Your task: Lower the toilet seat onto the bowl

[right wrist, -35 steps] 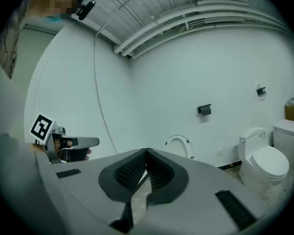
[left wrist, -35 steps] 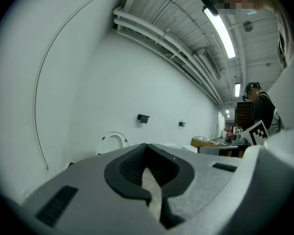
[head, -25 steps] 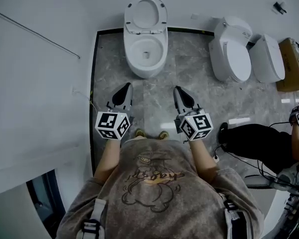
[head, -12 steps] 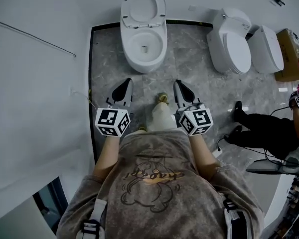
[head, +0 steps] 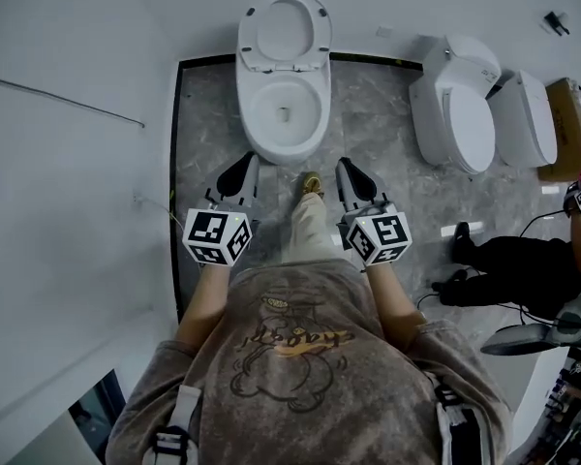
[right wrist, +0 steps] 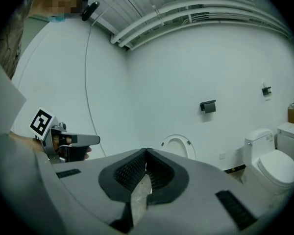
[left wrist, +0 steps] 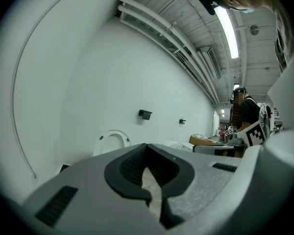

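Since a second ago the person has stepped forward. Then both shoes stood side by side behind the cubes. Now one leg (head: 305, 226) reaches ahead, its shoe (head: 312, 182) between the two pairs of fingers. The toilet (head: 283, 76) has come nearer, and the bowl (head: 285, 114) now has its front rim just ahead of the fingertips. The left gripper (head: 244, 165) and right gripper (head: 347, 170) keep the same pose, side by side and pointing at the bowl. Each has its fingers pressed together on nothing.

The seat (head: 283, 32) stands raised beyond the bowl, well ahead of both sets of fingertips and touched by neither.

Only the head view shows the bowl; in both gripper views the gripper bodies cover it. The left gripper view has the seat (left wrist: 112, 140) up and to the left of its fingertips. The right gripper view has it (right wrist: 176, 146) just beyond and right of its own. The right gripper view alone shows the left gripper (right wrist: 63, 141) off to the left of its fingers. It also shows a second toilet (right wrist: 272, 163) with its lid down, far to the right. A black wall fitting (right wrist: 208, 105) hangs above the seat; what it is cannot be made out.

Another person (head: 508, 269) in black is cut off at the head view's right edge.
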Demonstrator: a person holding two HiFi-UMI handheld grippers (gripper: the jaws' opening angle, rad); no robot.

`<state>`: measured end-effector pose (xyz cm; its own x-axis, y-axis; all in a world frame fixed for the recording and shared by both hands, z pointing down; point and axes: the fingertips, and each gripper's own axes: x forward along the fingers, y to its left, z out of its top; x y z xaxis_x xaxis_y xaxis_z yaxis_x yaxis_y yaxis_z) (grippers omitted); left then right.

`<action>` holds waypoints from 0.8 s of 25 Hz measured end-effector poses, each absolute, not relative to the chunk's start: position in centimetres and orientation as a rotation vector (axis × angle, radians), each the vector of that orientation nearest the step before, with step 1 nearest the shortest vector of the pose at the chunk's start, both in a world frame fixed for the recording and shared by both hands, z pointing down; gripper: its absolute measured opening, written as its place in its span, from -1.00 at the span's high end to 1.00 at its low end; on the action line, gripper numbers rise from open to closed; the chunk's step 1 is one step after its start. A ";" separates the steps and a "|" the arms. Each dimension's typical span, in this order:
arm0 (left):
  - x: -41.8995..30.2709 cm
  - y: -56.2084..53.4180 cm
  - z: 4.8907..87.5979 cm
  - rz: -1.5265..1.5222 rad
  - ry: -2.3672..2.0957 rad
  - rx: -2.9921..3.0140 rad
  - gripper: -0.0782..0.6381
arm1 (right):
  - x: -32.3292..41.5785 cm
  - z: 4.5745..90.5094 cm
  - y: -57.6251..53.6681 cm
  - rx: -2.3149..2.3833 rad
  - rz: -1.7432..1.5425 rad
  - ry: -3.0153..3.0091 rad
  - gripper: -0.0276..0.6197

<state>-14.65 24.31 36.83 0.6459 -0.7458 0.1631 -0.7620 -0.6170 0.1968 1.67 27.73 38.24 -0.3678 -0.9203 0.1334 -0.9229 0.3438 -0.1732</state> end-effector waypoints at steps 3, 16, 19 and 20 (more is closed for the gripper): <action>-13.1 19.4 36.6 0.093 -1.228 2.617 0.76 | 3.0 38.2 22.6 1.744 0.351 -2.580 0.84; -5.4 -2.0 33.4 0.052 -1.334 2.564 0.76 | 9.4 36.5 0.3 1.576 0.372 -2.673 0.84; -4.7 -4.8 33.2 0.023 -1.365 2.546 0.76 | 9.8 36.6 -2.8 1.538 0.386 -2.696 0.84; -4.6 -5.7 33.1 0.018 -1.369 2.544 0.76 | 9.8 36.7 -3.8 1.530 0.389 -2.702 0.84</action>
<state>-4.59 -5.74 33.14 0.5580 -0.8198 0.1289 -0.8228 -0.5263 0.2145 9.85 -3.82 36.65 -0.5219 -0.8427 0.1323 -0.8458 0.4910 -0.2088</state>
